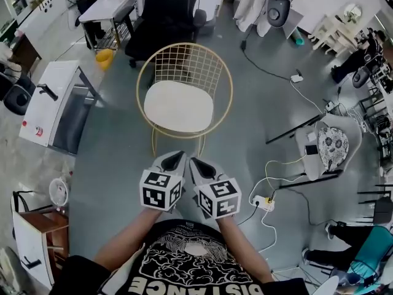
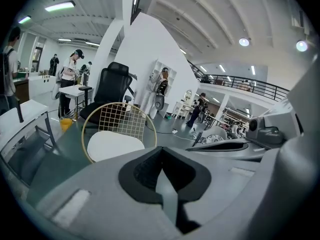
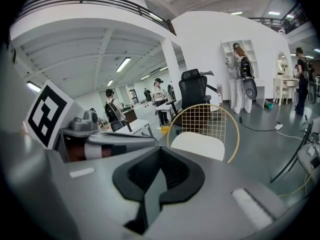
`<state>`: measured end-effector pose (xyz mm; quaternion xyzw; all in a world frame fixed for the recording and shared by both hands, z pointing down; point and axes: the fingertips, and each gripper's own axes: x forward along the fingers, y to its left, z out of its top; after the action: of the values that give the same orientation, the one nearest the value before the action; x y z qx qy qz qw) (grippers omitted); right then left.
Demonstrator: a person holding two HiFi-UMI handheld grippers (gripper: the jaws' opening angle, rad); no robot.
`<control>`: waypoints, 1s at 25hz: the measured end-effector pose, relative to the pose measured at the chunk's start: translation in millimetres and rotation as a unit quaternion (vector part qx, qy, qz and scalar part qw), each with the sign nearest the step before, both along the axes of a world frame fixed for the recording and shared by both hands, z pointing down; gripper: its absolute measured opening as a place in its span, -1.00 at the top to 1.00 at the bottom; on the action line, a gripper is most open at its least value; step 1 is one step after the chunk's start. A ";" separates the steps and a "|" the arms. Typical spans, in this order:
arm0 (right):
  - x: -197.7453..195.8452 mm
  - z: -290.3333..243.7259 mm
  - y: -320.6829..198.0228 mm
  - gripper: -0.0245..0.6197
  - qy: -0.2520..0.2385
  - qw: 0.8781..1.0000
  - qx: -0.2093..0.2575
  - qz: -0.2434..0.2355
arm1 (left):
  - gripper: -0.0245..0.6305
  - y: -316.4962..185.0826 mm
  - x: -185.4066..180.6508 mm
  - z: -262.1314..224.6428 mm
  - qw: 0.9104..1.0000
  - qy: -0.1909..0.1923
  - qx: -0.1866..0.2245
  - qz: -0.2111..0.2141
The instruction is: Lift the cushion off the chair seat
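On the seat, head view: the white cushion (image 1: 178, 106) lies flat inside the gold wire chair (image 1: 187, 63), which stands on the grey floor (image 1: 116, 140) ahead of the person.
Tongs, head view: the left tongs (image 1: 174, 160) and right tongs (image 1: 199, 165) are held side by side with their tips close together. Both point towards the chair, short of its front rim and clear of the cushion.
Behind the chair, head view: a black office chair (image 1: 163, 17).
Jaws, left gripper view: the left tongs (image 2: 161, 171) have their dark pads pressed together with nothing between them.
Cushion, left gripper view: the cushion (image 2: 112, 145) shows above and left of the tips, resting on the chair (image 2: 120, 119) seat and apart from the tongs.
Jaws, right gripper view: the right tongs (image 3: 160, 171) are closed too, pad against pad, and empty.
Cushion, right gripper view: the cushion (image 3: 196, 145) sits on the chair (image 3: 205, 121) seat beyond the tips, to their right, untouched. The black office chair (image 3: 192, 91) stands behind it.
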<state>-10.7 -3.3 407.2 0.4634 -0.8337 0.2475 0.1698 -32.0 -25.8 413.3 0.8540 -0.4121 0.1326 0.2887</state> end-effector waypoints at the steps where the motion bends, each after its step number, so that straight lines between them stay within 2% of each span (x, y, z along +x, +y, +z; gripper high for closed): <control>1: -5.1 -0.2 -3.9 0.92 0.002 1.000 -0.001 0.000 | 0.95 -4.2 -5.4 0.1 1.000 0.002 -0.001 0.000; 8: -11.5 5.0 -15.2 0.92 0.011 1.000 -0.006 -0.007 | 0.95 -18.9 -16.8 8.6 1.000 0.010 -0.008 -0.013; 15: -34.6 2.4 -38.9 0.92 0.017 1.000 -0.007 -0.007 | 0.95 -39.2 -40.9 6.1 1.000 0.022 -0.011 -0.017; 21: -7.2 -3.7 -48.0 0.92 0.002 1.000 -0.005 -0.024 | 0.95 -46.7 -14.8 -0.4 0.999 0.005 -0.004 -0.037; 25: -6.1 -2.2 -70.9 0.92 -0.009 0.999 0.001 -0.044 | 0.95 -66.9 -14.0 4.3 0.998 -0.004 -0.005 -0.058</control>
<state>-16.8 -74.3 405.0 0.4241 -0.8551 0.2434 0.1722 -46.0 -92.8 417.6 0.8267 -0.4610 0.1214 0.2988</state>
